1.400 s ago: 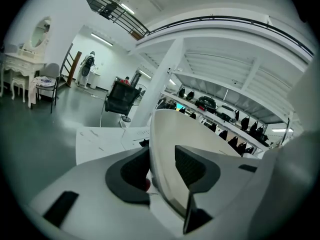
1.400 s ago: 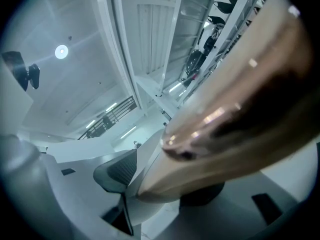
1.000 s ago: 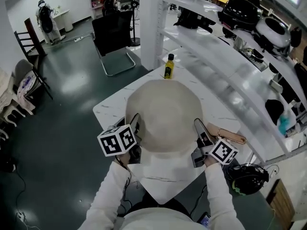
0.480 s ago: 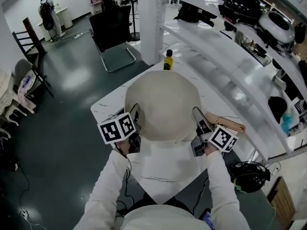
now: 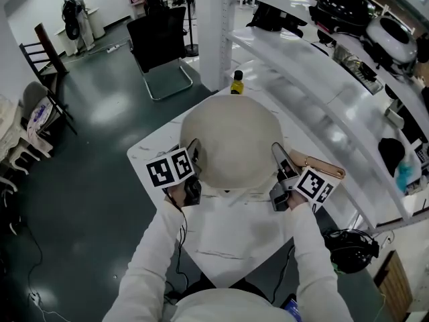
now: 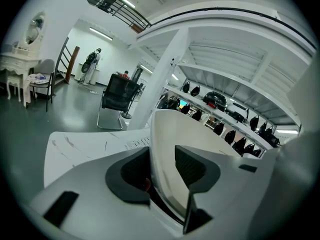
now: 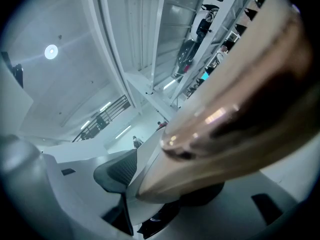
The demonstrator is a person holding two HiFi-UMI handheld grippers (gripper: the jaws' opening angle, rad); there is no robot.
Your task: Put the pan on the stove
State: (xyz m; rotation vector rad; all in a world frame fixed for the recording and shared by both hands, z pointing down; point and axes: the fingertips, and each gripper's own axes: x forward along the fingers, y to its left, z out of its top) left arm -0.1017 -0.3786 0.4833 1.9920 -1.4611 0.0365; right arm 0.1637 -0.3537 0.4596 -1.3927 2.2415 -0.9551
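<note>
Pan count: one pan (image 5: pixel 231 143), filling the middle of the head view.
Gripper count: two, the left gripper (image 5: pixel 194 154) at the pan's left edge and the right gripper (image 5: pixel 278 159) at its right edge.
Other things: one yellow bottle (image 5: pixel 236 83) with a dark cap just above the pan in the frame; one black chair (image 5: pixel 157 39) at upper centre; one white veined worktop (image 5: pixel 228 230).
Pan look: round, matte cream all over, with a thin wall. One tan handle (image 5: pixel 325 168) sticks out to the right. Whether its inside or its underside faces the camera cannot be told.
Pan place: over the worktop, between the two grippers, in front of the person's sleeves. Whether it rests on the worktop cannot be told.
Left gripper state: clamped on the pan's rim (image 6: pixel 165 154), the thin cream wall pinched between both dark pads.
Right gripper state: clamped on the pan's wall (image 7: pixel 145 159) beside the handle (image 7: pixel 235 109), which crosses that view from lower left to upper right, over the jaws.
</note>
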